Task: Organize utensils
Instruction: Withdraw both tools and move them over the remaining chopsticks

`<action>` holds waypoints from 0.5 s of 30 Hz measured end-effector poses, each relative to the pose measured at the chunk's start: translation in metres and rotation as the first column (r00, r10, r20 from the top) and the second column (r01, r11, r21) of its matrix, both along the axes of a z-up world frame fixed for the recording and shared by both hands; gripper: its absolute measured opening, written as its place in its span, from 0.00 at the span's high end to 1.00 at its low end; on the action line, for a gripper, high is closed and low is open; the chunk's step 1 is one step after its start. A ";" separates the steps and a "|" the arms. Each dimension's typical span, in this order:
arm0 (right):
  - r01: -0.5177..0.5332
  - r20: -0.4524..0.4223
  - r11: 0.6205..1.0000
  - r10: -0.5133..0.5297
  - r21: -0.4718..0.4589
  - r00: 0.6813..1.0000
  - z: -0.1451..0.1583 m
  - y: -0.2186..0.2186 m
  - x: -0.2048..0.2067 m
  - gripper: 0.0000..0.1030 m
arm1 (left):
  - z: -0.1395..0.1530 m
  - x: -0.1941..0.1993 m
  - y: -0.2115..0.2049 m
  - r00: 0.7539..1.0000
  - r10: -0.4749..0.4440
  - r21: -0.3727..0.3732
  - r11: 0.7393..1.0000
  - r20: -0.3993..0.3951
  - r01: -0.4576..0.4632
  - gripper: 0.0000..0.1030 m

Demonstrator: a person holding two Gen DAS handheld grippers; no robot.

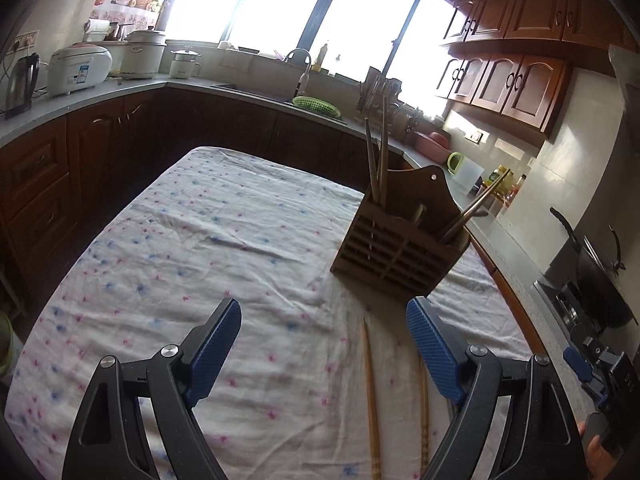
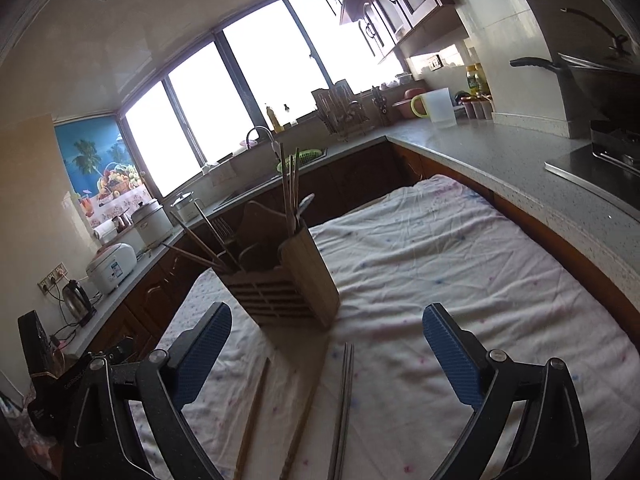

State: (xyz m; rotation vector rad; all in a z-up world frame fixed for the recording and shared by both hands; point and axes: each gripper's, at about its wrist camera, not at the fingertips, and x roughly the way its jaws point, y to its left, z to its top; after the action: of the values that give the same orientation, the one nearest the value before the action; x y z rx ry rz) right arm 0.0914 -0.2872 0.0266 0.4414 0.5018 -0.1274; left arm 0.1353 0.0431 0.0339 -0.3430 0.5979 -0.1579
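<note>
From the left wrist camera, the left gripper (image 1: 324, 334) hangs above the speckled tablecloth (image 1: 168, 264) with its blue pads spread wide and nothing between them. Ahead and slightly right stands the slatted wooden utensil holder (image 1: 400, 248), already carrying several chopsticks: two upright in its far-left compartment and others leaning out to the right. Two bamboo chopsticks (image 1: 372, 400) lie on the cloth just in front of the holder, one between the pads, the other running partly under the right-hand pad. By my reading the sorting is partly done, with loose pieces left to collect. The rice cooker (image 1: 78, 68) on the far counter has a blue label, too small to read. From the right wrist camera, the right gripper (image 2: 328, 340) is likewise released and empty, poised over the cloth just short of the holder (image 2: 288, 280), which sits to the left of centre. Between its fingers lie the two bamboo sticks (image 2: 256, 404) and, to their right, a closer-set pair of darker, possibly metal chopsticks (image 2: 346, 392). The next move probably calls for lowering one gripper over a single stick or a pair, closing across its width, then tipping it upright into a compartment; thin rods flat on soft cloth may roll or slip. White lettering on the black device at the lower left is illegible.
</note>
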 end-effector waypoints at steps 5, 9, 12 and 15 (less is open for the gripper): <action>0.007 -0.047 1.000 -0.007 -0.001 0.999 -0.018 0.002 -0.019 0.05 | -0.009 -0.006 -0.008 0.999 -0.015 0.007 1.000 -0.038 0.015 0.18; 0.003 -0.081 1.000 -0.003 0.007 0.997 -0.029 0.004 -0.025 0.05 | -0.018 -0.008 -0.012 0.997 -0.025 0.012 1.000 -0.071 0.026 0.18; -0.002 -0.105 1.000 0.003 0.005 0.994 -0.037 0.006 -0.027 0.05 | -0.022 -0.009 -0.013 0.995 -0.028 0.018 0.999 -0.092 0.029 0.18; -0.009 -0.128 1.000 0.010 0.009 0.992 -0.046 0.008 -0.027 0.05 | -0.024 -0.007 -0.015 0.994 -0.028 0.021 0.999 -0.108 0.031 0.18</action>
State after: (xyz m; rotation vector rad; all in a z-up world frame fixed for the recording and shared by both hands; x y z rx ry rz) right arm 0.0646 -0.2794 -0.0190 0.4410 0.6301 -0.1452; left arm 0.1287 0.0284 0.0095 -0.3220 0.7107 -0.1614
